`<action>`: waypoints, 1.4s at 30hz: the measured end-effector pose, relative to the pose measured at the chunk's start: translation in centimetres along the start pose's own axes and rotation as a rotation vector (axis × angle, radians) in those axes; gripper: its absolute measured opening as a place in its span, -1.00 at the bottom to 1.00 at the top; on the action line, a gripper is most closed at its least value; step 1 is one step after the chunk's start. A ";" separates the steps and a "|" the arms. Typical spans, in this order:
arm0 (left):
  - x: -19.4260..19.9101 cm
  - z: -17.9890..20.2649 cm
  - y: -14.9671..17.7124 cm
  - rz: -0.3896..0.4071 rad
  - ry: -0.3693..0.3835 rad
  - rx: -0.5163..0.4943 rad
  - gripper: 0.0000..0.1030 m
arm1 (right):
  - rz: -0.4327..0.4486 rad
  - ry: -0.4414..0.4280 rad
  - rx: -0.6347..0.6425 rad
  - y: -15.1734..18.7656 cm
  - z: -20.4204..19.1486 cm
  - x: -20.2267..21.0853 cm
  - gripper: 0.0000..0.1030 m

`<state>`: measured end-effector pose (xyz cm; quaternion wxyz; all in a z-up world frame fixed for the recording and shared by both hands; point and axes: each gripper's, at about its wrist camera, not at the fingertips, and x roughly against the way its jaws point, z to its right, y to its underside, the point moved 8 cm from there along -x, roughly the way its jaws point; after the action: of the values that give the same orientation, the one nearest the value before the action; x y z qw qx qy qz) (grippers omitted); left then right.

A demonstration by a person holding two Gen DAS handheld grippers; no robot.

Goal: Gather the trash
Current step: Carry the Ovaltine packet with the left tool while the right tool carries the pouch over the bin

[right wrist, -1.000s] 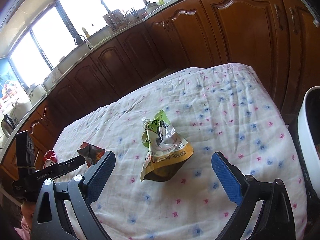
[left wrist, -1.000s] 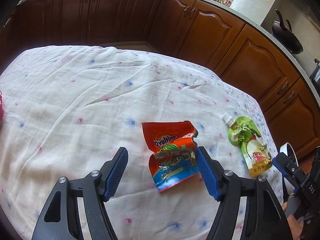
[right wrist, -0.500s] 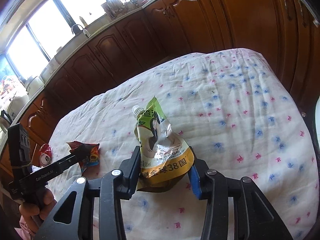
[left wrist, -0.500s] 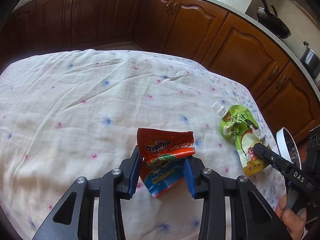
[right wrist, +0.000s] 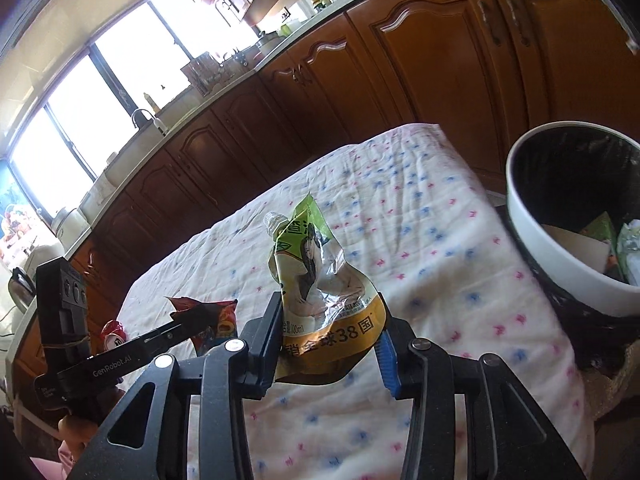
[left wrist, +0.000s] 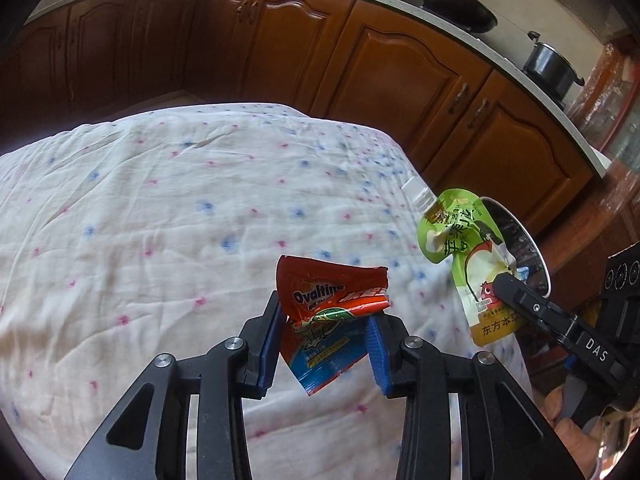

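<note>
My left gripper (left wrist: 324, 350) is shut on a red and blue Ovaltine wrapper (left wrist: 330, 312) and holds it above the flowered tablecloth (left wrist: 160, 220). My right gripper (right wrist: 330, 350) is shut on a green and yellow drink pouch (right wrist: 320, 292) with a white spout, also lifted off the cloth. The pouch shows in the left wrist view (left wrist: 464, 256) at the right, in front of the bin. The white-rimmed trash bin (right wrist: 532, 236) with a dark liner stands off the table's right edge and holds some trash. The wrapper (right wrist: 212, 324) shows in the right wrist view at the lower left.
Brown kitchen cabinets (left wrist: 400, 68) run behind the table. A small red item (right wrist: 114, 332) lies at the table's left edge in the right wrist view. A wok (left wrist: 460, 8) and a pot (left wrist: 552, 64) sit on the counter.
Both grippers closed on their items and lifted them off the cloth. The right gripper swung toward the bin, which has come into view.
</note>
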<state>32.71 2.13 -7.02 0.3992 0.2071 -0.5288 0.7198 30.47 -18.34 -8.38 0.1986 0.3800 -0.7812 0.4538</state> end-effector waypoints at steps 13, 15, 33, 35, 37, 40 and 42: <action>-0.8 7.6 1.0 -0.039 0.057 -0.135 -0.29 | 0.094 0.057 -0.059 0.8 3.5 6.5 -0.19; -1.0 8.4 1.1 -0.042 0.062 -0.150 -0.29 | 0.104 0.061 -0.075 1.0 4.1 7.1 -0.19; -2.5 15.1 0.5 -0.048 0.111 -0.260 -0.29 | 0.193 0.138 -0.150 0.7 9.3 12.5 -0.18; -2.7 15.8 0.3 -0.047 0.115 -0.270 -0.29 | 0.200 0.146 -0.155 0.5 9.8 12.9 -0.18; -3.0 16.2 0.2 -0.049 0.120 -0.279 -0.29 | 0.207 0.153 -0.161 0.4 10.2 13.2 -0.18; -3.4 16.9 -0.1 -0.048 0.126 -0.295 -0.29 | 0.216 0.162 -0.167 0.1 10.8 13.5 -0.18; -3.8 17.3 -0.3 -0.049 0.132 -0.305 -0.29 | 0.221 0.171 -0.168 -0.2 11.2 13.7 -0.18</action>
<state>33.04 -15.26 -3.44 0.4773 0.1094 -0.5994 0.6333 22.36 -33.71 -5.05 0.2444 0.2338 -0.8336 0.4368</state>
